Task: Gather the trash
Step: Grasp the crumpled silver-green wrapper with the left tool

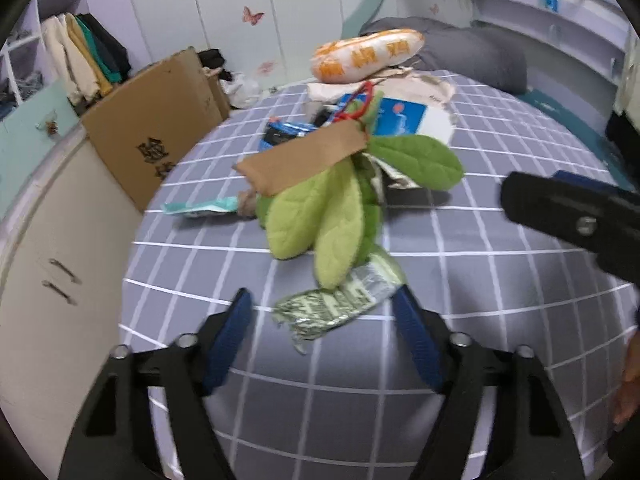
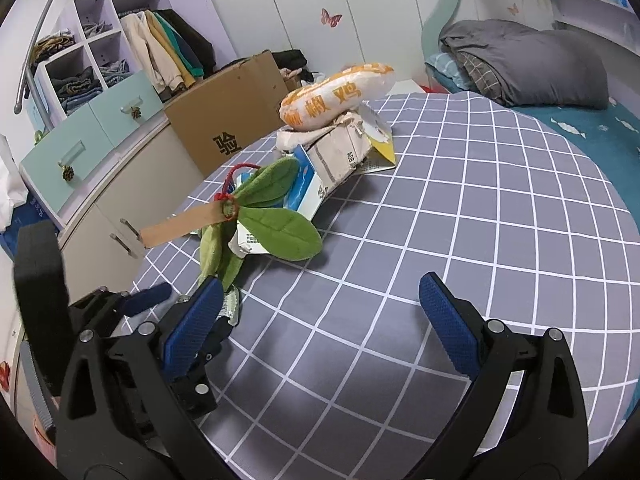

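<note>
A pile of trash lies on the grey checked bedsheet. A crumpled green-and-silver wrapper lies nearest, just in front of my open left gripper, between its blue fingertips. Behind it are a plush green leaf toy with a brown paper tag and red loop, a teal wrapper, a blue-and-white box, torn paper packaging and an orange-and-white snack bag. My right gripper is open and empty over the bare sheet, to the right of the left gripper.
A large cardboard box leans at the bed's left edge beside cream cabinets. A grey pillow and duvet lie at the head of the bed. Wardrobe shelves with clothes stand at the far left.
</note>
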`<act>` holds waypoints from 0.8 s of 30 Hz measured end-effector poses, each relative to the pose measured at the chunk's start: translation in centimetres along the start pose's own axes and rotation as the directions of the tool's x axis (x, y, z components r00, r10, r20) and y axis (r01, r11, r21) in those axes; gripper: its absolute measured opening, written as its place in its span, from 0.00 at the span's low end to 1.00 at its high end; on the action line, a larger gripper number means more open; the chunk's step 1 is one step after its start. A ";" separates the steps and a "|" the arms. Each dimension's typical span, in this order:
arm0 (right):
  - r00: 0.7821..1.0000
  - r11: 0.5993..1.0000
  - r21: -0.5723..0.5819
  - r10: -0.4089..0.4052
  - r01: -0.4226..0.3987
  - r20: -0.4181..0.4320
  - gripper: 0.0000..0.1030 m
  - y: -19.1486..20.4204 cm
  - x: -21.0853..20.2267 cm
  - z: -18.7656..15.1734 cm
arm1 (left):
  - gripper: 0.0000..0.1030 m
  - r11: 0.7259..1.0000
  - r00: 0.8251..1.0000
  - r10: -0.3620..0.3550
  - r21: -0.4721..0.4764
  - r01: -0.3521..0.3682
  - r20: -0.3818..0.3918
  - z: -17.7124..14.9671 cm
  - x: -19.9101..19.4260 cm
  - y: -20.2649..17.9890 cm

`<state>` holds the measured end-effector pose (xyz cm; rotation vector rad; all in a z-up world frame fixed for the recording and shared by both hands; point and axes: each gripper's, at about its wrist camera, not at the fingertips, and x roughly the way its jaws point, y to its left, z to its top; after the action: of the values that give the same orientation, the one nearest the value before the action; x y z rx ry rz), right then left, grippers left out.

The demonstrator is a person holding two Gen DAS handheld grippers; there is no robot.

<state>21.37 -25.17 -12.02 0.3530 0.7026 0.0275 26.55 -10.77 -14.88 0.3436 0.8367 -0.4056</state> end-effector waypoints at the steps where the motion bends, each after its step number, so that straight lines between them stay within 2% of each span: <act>1: 1.000 1.000 0.001 0.002 -0.002 -0.003 0.93 0.1 0.1 0.0 | 0.54 1.000 1.000 -0.029 -0.011 0.029 0.001 -0.1 0.0 0.1; 2: 1.000 1.000 0.001 0.004 -0.004 -0.007 0.93 0.2 0.2 0.0 | 0.48 0.998 0.998 -0.058 -0.020 0.058 0.003 -0.2 -0.1 0.2; 3: 1.000 1.000 0.001 0.005 -0.005 -0.008 0.93 0.2 0.3 0.1 | 0.45 0.997 0.997 -0.075 -0.029 0.075 0.006 -0.3 -0.1 0.3; 4: 1.000 1.000 0.000 0.007 -0.007 -0.011 0.93 0.4 0.4 0.0 | 0.36 0.996 0.997 -0.079 -0.032 0.080 0.008 -0.5 -0.3 0.2; 5: 1.000 1.000 -0.001 0.006 -0.006 -0.012 0.93 0.4 0.4 0.0 | 0.31 0.996 0.997 -0.078 -0.029 0.079 0.011 -0.6 -0.5 0.1; 10: 1.000 1.000 -0.006 0.002 -0.003 -0.021 0.93 0.8 0.6 -0.2 | 0.19 0.995 0.995 -0.090 -0.034 0.091 0.032 -1.6 -1.2 -0.1; 18: 1.000 1.000 -0.008 0.002 -0.002 -0.012 0.93 1.7 0.6 0.2 | 0.17 0.975 0.983 -0.156 -0.141 0.169 0.099 -3.3 -3.4 2.6; 24: 1.000 0.999 -0.037 0.006 -0.007 -0.005 0.93 3.7 1.3 0.9 | 0.17 0.961 0.983 -0.123 -0.232 0.153 0.138 -5.2 -5.2 6.1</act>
<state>23.25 -21.77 -11.00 0.3198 0.7052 0.0475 22.98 -2.05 -13.27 0.0326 0.7822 -0.4450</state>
